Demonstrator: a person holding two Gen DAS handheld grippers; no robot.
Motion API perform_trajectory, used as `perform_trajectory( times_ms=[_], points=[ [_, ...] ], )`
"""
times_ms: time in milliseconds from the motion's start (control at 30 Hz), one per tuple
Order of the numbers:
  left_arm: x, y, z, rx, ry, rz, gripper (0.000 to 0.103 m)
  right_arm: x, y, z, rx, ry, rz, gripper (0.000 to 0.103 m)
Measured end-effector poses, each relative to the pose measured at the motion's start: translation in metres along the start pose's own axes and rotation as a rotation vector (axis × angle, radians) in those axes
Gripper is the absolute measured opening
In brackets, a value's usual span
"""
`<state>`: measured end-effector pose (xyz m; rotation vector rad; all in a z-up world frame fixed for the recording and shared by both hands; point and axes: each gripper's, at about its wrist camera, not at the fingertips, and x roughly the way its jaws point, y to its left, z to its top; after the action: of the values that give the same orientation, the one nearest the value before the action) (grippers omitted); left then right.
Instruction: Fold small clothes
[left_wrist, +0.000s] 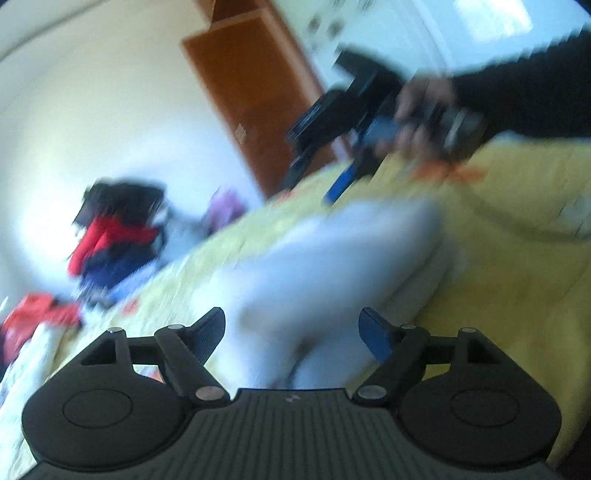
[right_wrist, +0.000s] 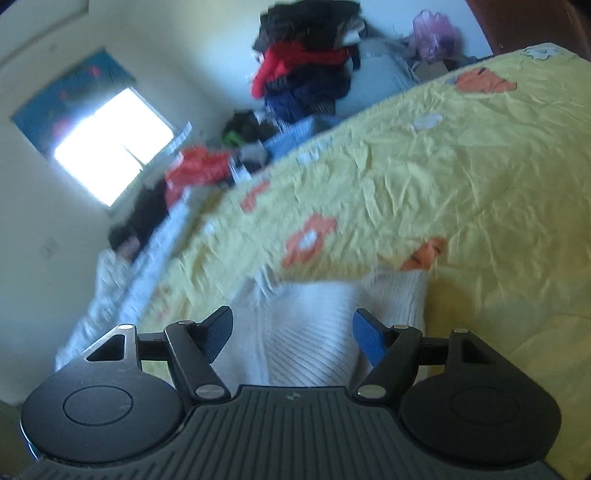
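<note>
White garment lies loose between the parted fingers of the right gripper, likewise under the spread left gripper; neither grips it. Risk: released cloth may slump and undo its fold. Ribbed knit, rumpled, on the yellow flowered bedspread.

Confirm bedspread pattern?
Bedspread: yellow with orange and white flowers. Clearest in the right wrist view.
</note>
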<state>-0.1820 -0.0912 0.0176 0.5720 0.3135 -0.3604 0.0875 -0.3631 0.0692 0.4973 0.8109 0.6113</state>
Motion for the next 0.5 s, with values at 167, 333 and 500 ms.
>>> perform_trajectory(
  times_ms=[167,333,500],
  points=[
    [0.023,0.005,-0.01,-0.002,0.064,0.029,0.079,0.031,-0.007,-0.006,0.006,0.077,-0.1,0.073],
    [0.029,0.006,0.0,-0.015,0.032,0.023,0.045,0.041,0.011,-0.013,-0.078,0.092,-0.114,0.018],
    [0.021,0.005,-0.001,-0.011,0.013,-0.001,0.027,0.0,0.018,0.003,-0.119,-0.013,-0.103,0.016]
  ],
)
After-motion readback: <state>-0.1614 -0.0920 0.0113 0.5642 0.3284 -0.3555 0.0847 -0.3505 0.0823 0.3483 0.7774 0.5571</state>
